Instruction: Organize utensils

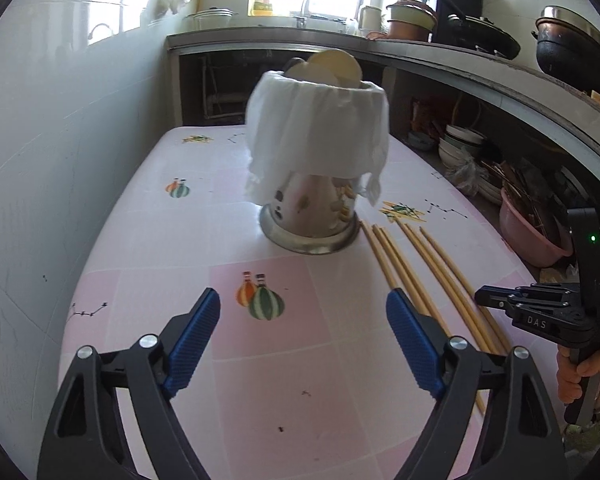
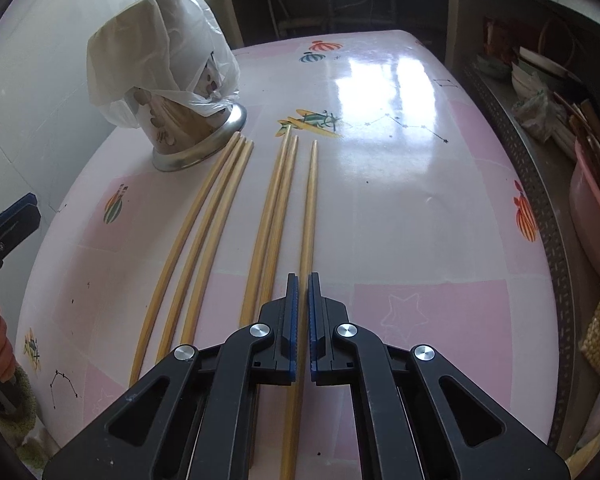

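Several long bamboo chopsticks lie side by side on the pink patterned table. My right gripper is shut on the rightmost chopstick, which runs between its blue pads. In the left wrist view the same gripper sits low over the chopsticks. A metal utensil holder, draped with a white plastic bag, stands upright beyond them with round wooden heads poking out. My left gripper stands open and empty in front of the holder.
A tiled wall borders the table's left side. To the right, an under-counter shelf holds stacked bowls and a pink basin. Pots stand on the counter behind. A hand grips the right tool.
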A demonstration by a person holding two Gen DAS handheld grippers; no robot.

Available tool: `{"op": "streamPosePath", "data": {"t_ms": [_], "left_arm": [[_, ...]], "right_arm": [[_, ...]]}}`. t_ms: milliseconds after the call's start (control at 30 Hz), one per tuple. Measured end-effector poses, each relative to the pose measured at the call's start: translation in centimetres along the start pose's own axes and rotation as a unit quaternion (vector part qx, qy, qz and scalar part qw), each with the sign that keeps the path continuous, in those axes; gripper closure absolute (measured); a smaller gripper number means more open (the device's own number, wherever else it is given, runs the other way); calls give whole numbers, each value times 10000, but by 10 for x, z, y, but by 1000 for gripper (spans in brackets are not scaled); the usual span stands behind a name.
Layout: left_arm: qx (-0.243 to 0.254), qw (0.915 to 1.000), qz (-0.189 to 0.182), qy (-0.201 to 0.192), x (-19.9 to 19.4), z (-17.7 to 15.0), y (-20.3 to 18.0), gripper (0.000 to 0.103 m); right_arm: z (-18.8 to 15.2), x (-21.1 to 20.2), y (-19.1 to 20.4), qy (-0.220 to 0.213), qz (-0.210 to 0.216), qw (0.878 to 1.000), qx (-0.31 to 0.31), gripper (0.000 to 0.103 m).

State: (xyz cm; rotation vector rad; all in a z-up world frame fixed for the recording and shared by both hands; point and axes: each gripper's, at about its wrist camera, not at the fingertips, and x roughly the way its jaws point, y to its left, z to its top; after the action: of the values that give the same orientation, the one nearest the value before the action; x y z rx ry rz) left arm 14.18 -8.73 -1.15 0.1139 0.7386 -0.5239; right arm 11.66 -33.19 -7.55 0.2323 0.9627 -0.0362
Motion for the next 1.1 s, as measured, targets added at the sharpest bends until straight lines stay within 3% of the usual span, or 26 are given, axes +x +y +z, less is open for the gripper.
{"op": "streamPosePath", "data": {"t_ms": [200, 333, 600, 767, 1100], "left_arm": [[262, 9958, -713, 512, 31, 1, -38, 55], [641, 9922, -749, 761, 53, -1, -65, 74], [1014, 9878, -524, 1061, 78, -1, -85, 79], [1061, 9860, -286, 1251, 90, -3, -85, 81], [903, 9858, -45, 1415, 91, -6, -76, 96]], "right_arm": [[-10, -7, -17, -12, 194, 9990, 394, 100], [-14, -9, -22, -45, 335, 9981, 525, 100], [-18, -10, -28, -114, 539, 9963, 661, 100], [-18, -9, -30, -135, 614, 9956, 697, 100], [-20, -11, -33, -99, 681, 9947, 764, 100]]}}
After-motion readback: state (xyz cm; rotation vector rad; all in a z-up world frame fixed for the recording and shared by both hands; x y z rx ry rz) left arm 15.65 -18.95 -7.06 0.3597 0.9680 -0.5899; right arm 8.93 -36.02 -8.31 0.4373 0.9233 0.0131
